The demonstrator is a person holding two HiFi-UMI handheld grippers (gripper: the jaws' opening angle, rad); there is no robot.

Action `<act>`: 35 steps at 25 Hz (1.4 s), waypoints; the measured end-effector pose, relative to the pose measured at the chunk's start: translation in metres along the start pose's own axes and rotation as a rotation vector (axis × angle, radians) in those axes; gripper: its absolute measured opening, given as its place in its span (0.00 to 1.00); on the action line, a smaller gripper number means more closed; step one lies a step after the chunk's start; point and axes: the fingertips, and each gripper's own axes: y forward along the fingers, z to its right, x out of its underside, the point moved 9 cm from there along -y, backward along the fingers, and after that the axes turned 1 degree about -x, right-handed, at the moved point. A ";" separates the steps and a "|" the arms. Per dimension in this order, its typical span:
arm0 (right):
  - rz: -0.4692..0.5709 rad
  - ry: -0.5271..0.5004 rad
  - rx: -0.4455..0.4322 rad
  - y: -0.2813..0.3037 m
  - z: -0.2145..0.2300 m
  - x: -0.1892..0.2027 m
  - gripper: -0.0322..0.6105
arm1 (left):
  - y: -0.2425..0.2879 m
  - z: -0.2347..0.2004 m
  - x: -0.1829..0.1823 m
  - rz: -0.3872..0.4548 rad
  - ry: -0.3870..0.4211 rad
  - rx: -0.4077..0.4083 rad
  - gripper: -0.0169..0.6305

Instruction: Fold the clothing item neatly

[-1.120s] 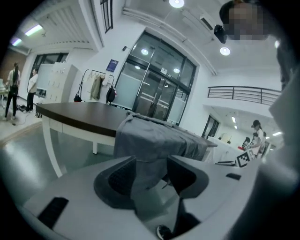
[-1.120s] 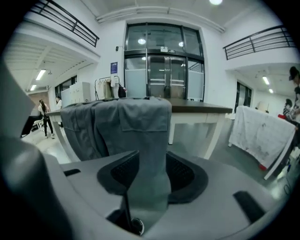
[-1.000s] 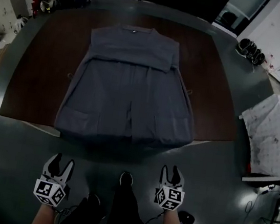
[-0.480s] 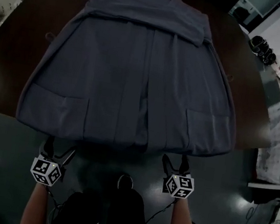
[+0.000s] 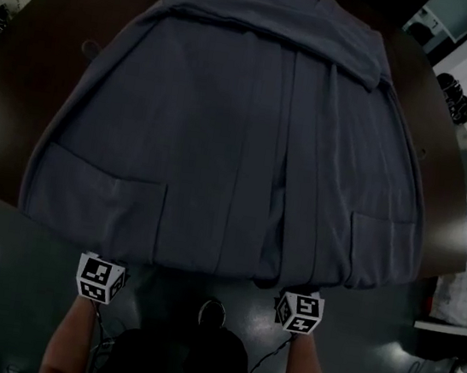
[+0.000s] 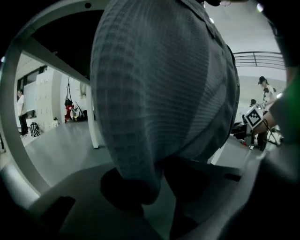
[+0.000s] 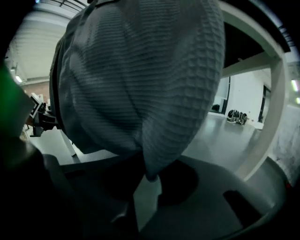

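Both grippers have come in from open floor to the near hem of the garment [image 5: 232, 138]. Their jaw tips, seen clear of the cloth in the earlier head views, now sit beneath the overhanging hem with only the marker cubes showing. The head view has also closed in, so the garment fills most of it.

Left side: the left gripper [image 6: 157, 187] is below the hem at the corner under the left patch pocket [image 5: 93, 200]. Its jaws have just been closing and stand about half shut. Its own view shows the waffle-weave hem running down between the two pads and pinched there.

Centre: the garment lies spread flat on the dark table [image 5: 24, 83], front up, collar at the far end. An upper portion is already turned across the chest [image 5: 275, 15]. The bottom edge hangs off the table's near edge, which appears to be why the grippers approach from underneath.

Right side: the right gripper [image 7: 147, 180] is at the matching hem corner below the right pocket [image 5: 380, 249]. Its jaws have likewise just been closing and are rather nearer together. The hem narrows to a point between its pads.

Assessment: a symmetrical two-corner hold, presumably to carry the hem up toward the collar. No lift is evident yet.
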 end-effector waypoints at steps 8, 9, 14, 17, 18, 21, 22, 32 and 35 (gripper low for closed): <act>-0.083 -0.001 -0.069 -0.091 -0.049 -0.034 0.05 | -0.077 0.050 -0.043 -0.073 -0.089 0.118 0.05; -0.085 -0.002 -0.083 -0.107 -0.055 -0.044 0.05 | -0.092 0.059 -0.053 -0.075 -0.100 0.132 0.05; -0.085 -0.002 -0.160 -0.188 -0.072 -0.110 0.05 | -0.177 0.099 -0.128 -0.096 -0.188 0.199 0.05; -0.078 -0.016 -0.229 -0.228 -0.073 -0.163 0.05 | -0.221 0.107 -0.179 -0.128 -0.257 0.219 0.05; -0.069 -0.029 -0.243 -0.240 -0.072 -0.181 0.05 | -0.232 0.108 -0.194 -0.142 -0.286 0.228 0.05; -0.004 -0.073 -0.264 -0.270 -0.065 -0.234 0.05 | -0.261 0.106 -0.238 -0.153 -0.354 0.261 0.05; 0.027 -0.083 -0.268 -0.277 -0.061 -0.252 0.05 | -0.268 0.104 -0.255 -0.146 -0.365 0.269 0.05; 0.190 0.014 -0.323 -0.286 0.013 -0.377 0.05 | -0.269 0.083 -0.412 -0.032 -0.395 0.280 0.05; 0.162 0.102 -0.402 -0.273 0.039 -0.406 0.05 | -0.250 0.081 -0.447 -0.031 -0.410 0.297 0.05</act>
